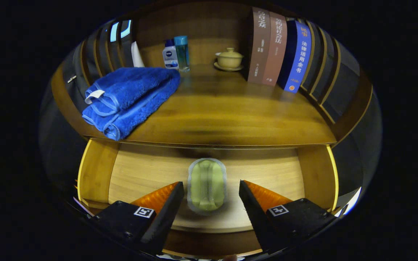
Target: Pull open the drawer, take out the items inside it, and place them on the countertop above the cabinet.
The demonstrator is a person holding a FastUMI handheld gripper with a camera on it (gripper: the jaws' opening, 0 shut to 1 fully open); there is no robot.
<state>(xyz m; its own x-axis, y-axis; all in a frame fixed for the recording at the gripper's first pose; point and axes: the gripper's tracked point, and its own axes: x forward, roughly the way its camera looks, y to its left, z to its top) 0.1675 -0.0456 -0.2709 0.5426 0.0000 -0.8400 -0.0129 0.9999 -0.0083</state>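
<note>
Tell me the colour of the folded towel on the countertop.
Bright blue, clearest in the gripper view: the towel lies beyond the open tool.

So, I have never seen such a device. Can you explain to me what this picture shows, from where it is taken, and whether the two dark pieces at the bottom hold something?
The picture comes from a small camera fixed on a hand-held gripper, a tool with two fingers that a person carries. The camera looks forward along the fingers, so the two dark pieces are those fingers. The wide lens bends everything round.

Below is an open wooden drawer. In it lies one pale green item in clear wrapping, right between the fingers. The fingers are apart and do not press on it, so nothing is held.

Above the drawer is the wooden countertop. On it lie a folded blue towel, two small bottles, a lidded cup on a saucer, and upright books.
</note>
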